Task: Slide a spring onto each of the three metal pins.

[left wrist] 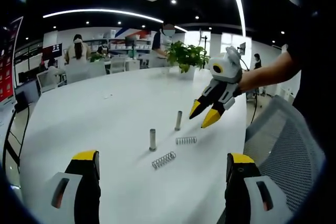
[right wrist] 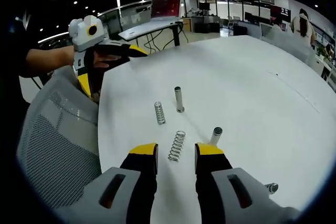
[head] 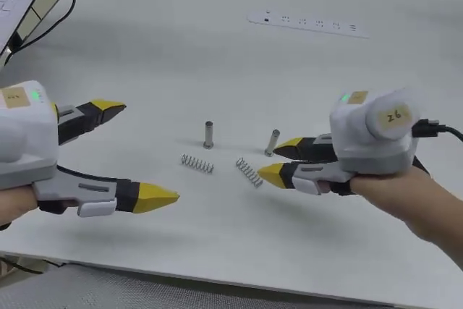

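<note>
Bench [head: 217, 48]: spring [head: 248, 171] just off rt claw [head: 282, 158], slightly apart; lt claw [head: 143, 151] wide apart.

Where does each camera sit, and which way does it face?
Head view: on the person's head, looking down at the white table; shows left tongs, right tongs, right hand.
Left gripper view: on the left tongs, looking along their wide-open jaws toward the right tongs and forearm.
Right gripper view: on the right tongs, facing the left tongs; one spring lies just ahead of its jaws.
Shared: all three show that spring, the other spring and the upright pin.
</note>
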Tool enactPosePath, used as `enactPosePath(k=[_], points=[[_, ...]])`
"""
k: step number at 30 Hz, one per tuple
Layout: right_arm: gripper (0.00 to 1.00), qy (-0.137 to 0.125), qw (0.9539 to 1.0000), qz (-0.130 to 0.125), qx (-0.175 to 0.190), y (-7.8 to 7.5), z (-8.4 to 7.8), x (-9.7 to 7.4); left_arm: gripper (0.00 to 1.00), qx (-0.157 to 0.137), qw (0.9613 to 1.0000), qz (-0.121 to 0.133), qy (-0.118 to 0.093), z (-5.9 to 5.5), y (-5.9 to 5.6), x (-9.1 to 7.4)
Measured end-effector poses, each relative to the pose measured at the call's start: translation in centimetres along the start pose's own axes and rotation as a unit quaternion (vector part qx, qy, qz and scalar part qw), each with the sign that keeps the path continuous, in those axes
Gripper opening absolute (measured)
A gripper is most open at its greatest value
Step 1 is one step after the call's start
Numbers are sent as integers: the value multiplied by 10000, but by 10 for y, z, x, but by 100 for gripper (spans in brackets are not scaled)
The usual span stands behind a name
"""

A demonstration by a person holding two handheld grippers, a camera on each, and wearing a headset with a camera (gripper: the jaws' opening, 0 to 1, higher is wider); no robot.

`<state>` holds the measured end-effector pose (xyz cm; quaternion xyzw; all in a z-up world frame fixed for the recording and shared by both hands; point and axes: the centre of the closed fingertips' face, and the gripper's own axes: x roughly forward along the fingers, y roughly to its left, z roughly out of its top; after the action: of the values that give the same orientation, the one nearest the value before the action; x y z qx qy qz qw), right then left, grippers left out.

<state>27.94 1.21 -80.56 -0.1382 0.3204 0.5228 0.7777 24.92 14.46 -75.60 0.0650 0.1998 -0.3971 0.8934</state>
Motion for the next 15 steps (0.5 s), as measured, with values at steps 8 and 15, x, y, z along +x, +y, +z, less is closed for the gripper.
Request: enactPosePath(k=[8, 15], points=[[25, 371, 9993, -25, -91, 3, -17, 19, 98, 12, 10000, -41, 12, 1, -3, 3], [22, 475, 9987, -119, -166, 5, -18, 32, 98, 7, 10000, -46, 25, 1, -3, 2]])
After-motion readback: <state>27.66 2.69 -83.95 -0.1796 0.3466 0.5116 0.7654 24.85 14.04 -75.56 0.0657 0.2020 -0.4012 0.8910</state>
